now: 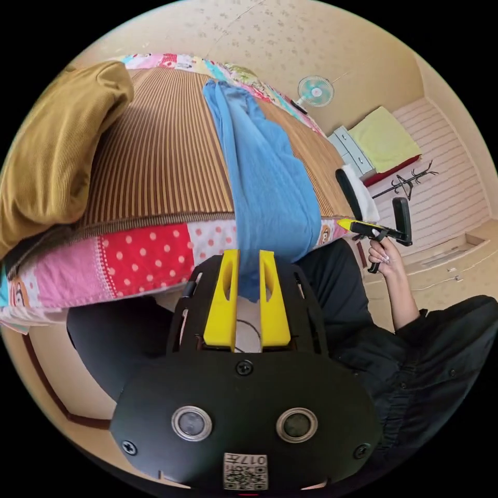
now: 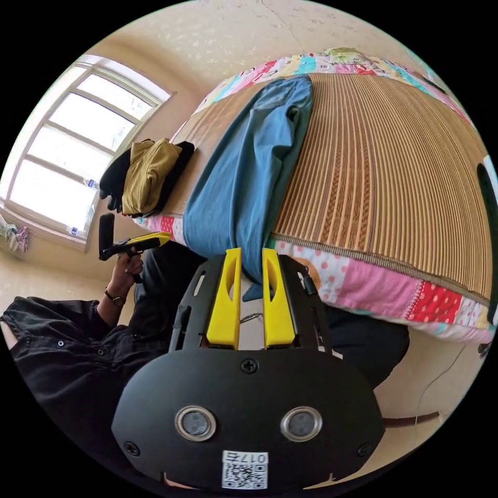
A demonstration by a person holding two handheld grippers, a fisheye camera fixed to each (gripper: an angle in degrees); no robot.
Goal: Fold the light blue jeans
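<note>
The light blue jeans were laid lengthwise on the bed's striped mat, one end hanging over the edge at frame centre. That end was gripped between the narrow jaws of the left gripper and of the right gripper. A fan was seen upper right in the left gripper view; a window was seen at left in the right gripper view.
</note>
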